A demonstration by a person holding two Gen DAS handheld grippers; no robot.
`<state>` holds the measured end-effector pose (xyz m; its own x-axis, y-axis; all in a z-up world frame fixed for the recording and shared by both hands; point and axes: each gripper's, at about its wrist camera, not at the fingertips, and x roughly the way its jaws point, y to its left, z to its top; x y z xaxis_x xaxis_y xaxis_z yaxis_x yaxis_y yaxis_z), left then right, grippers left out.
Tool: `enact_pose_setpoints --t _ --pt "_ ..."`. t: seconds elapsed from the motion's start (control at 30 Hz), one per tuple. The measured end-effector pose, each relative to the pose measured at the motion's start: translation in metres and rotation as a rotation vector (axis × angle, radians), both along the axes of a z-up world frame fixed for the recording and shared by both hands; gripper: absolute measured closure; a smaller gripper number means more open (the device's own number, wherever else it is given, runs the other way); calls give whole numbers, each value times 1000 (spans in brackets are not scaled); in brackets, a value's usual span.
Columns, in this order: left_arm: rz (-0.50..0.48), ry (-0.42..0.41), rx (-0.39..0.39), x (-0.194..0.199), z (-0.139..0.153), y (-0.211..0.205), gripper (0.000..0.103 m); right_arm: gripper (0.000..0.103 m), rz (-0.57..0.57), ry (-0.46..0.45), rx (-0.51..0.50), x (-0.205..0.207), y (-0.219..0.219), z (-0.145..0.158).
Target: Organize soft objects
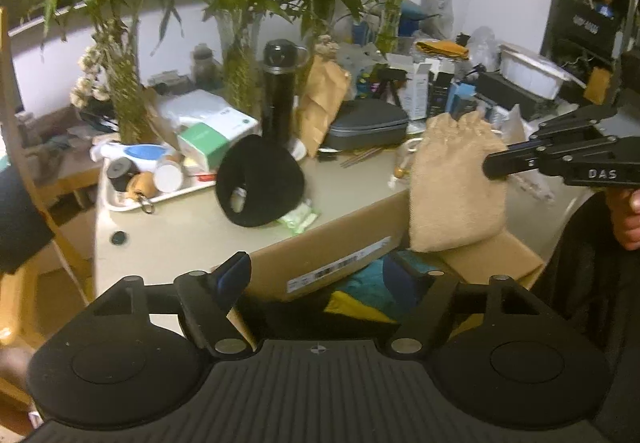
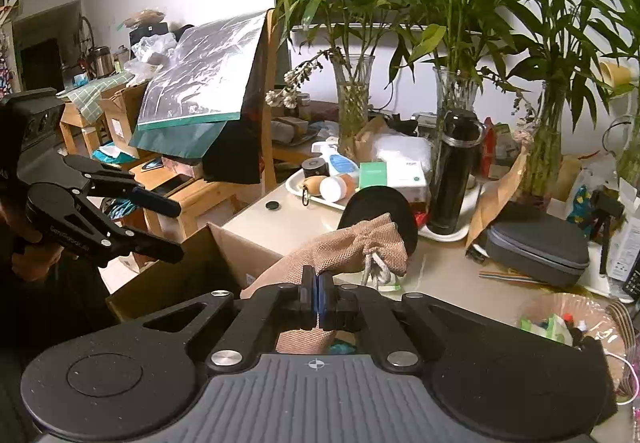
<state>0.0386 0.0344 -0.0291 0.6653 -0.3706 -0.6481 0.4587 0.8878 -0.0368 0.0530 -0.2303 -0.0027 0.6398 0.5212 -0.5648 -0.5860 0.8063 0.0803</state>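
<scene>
Right gripper (image 2: 316,299) jaws pinched a burlap pouch (image 1: 452,183) over the box (image 1: 332,263); left gripper (image 1: 324,275) jaws gaped empty. Black pad (image 1: 260,183) was left on the surface (image 1: 180,231).

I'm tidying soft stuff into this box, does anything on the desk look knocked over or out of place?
One thing: a black round pouch stands tipped on its edge on the desk, mouth gaping, with a crumpled green wrapper beside it. The burlap drawstring bag just hangs from the right claw above the cardboard box.
</scene>
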Motion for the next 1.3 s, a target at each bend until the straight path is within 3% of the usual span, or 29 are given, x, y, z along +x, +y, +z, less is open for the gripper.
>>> enact_pose_setpoints --t 0.3,0.37,0.4,0.43,0.5,0.8,1.07,1.3 --pt "53 0 21 -9 2 8 31 99 40 31 44 -7 14 -1" --pt "69 3 38 -10 1 9 31 91 30 73 15 -5 22 -9" --pt "79 4 51 -10 0 9 31 65 24 105 -29 -1 27 -15" --pt "92 9 66 -11 -1 9 31 33 16 129 -82 3 32 -23" --pt "120 29 78 -12 -2 9 31 2 -2 116 -120 1 36 -34" --pt "171 88 62 -21 -6 17 31 0 -100 72 -183 1 33 -52" --pt "215 96 43 -28 7 21 31 0 -128 62 -116 4 22 -50" --pt "228 41 5 -26 18 14 31 0 -183 69 -48 9 11 -44"
